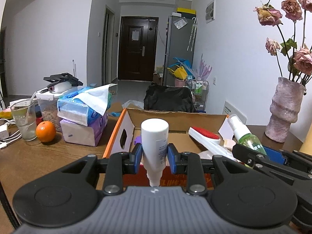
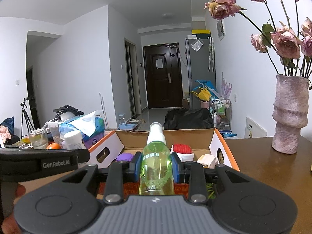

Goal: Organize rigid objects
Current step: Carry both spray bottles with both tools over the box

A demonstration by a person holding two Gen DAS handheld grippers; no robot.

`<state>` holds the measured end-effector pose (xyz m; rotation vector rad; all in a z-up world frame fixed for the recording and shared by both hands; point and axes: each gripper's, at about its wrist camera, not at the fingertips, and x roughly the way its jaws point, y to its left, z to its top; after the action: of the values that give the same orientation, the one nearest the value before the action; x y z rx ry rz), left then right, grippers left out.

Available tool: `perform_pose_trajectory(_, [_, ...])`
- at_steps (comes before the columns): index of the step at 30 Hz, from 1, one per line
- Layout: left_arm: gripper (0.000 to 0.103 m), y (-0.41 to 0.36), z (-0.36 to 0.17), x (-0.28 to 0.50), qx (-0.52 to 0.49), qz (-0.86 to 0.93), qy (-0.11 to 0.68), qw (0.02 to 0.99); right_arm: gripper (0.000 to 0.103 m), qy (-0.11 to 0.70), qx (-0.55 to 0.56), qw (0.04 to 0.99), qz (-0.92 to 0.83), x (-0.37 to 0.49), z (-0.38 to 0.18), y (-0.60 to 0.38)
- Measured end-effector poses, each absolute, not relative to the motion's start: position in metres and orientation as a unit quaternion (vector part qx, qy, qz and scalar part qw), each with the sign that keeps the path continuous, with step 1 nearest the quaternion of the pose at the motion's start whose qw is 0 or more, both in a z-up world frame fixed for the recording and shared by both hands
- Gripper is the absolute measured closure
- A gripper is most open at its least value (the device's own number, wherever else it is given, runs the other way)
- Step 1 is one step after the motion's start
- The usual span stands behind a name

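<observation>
Wooden surface (image 1: 39, 156) carries an open cardboard box (image 1: 175, 120) with orange-edged flaps, centre of both views. Right of the box stands a pink ribbed vase (image 2: 289, 117) of dried roses. Left of the box: stacked tissue packs (image 1: 83, 115), a glass with a straw (image 1: 24, 121), an orange (image 1: 45, 131). Inside the box lie a red-and-white brush (image 1: 204, 136), a purple item (image 2: 124, 157) and a pale block (image 2: 206, 159).

Left tongs (image 1: 154, 156) clamped on a white bottle (image 1: 155, 142) — cap end up, tilted away, held in front of the box's near edge. Right tongs (image 2: 157, 165) clamped on a green spray bottle (image 2: 156, 167) — white nozzle pointing toward the box, held in front of its near edge, just beside the left tongs.
</observation>
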<state>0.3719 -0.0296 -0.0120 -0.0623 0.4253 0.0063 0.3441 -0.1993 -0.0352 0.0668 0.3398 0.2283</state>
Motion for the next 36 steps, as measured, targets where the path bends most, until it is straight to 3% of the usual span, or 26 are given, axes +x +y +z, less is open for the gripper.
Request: perform_pose_trajectory(36, [0.074,-0.029,-0.002,0.461,-0.034,0.014,0.18,0.983,0.073,0.167,0.025,0.979,0.114,0.446,-0.039,-0.187])
